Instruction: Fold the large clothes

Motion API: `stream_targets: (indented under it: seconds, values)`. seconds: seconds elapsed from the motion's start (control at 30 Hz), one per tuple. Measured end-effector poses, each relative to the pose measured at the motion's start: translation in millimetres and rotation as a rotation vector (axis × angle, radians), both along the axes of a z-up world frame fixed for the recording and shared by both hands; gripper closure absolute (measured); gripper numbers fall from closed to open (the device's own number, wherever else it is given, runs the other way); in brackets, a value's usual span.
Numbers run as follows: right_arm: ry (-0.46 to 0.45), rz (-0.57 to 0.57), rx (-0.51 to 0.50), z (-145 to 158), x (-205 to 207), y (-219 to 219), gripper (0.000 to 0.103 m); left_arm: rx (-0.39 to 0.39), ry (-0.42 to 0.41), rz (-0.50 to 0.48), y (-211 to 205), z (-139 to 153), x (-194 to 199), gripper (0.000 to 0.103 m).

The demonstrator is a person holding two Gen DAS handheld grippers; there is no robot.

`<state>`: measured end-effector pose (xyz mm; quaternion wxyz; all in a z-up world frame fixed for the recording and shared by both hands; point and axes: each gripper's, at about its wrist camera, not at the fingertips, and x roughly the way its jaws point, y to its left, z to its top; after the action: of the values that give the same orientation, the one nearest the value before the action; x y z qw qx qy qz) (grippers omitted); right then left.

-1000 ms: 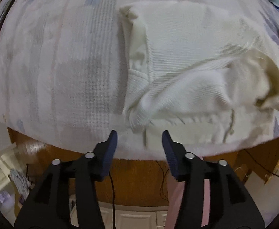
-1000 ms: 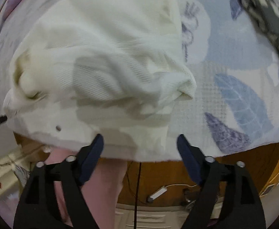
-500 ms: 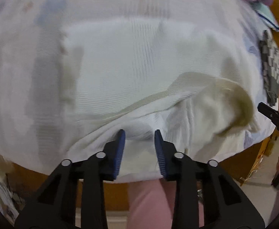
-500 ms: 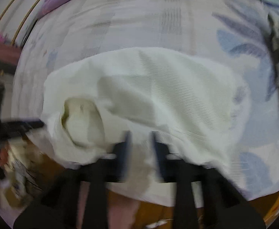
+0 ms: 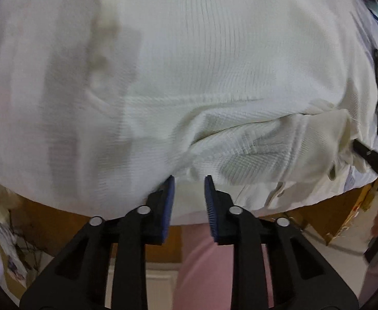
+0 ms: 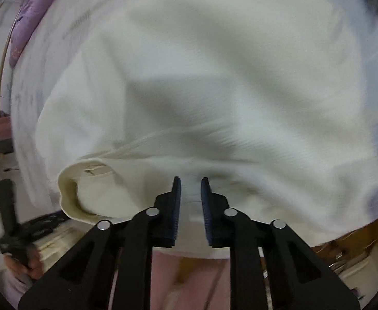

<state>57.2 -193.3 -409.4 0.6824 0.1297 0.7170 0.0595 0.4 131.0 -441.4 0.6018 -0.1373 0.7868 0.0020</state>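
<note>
The cream sweater (image 5: 214, 59) is lying spread across the bed (image 5: 369, 178) with its long axis running left to right, its near hem hanging just over the bed's near edge. The left hand-held gripper (image 5: 188, 180) and the right hand-held gripper (image 6: 190, 180) are both sitting at that hem, left toward the left end, right toward the right, each narrowly parted and easing wider with cloth between the pads. No brand, label or writing is reading clearly.

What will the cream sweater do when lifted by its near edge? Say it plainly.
The cream sweater will likely droop; it already lies in soft folds. Its ribbed knit should resist slipping. The collar may flop open.
</note>
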Motion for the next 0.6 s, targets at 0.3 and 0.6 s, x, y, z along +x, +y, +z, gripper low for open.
stream_targets:
  seconds: [0.3,0.6]
  values:
    - [0.222,-0.367,-0.025,-76,-37,-85,0.084,0.183,0.121,0.175,46,-41,-10,0.072]
    - [0.206,-0.36,0.002,-40,-24,-89,0.08,0.203,0.054,0.126,47,-7,-8,0.072]
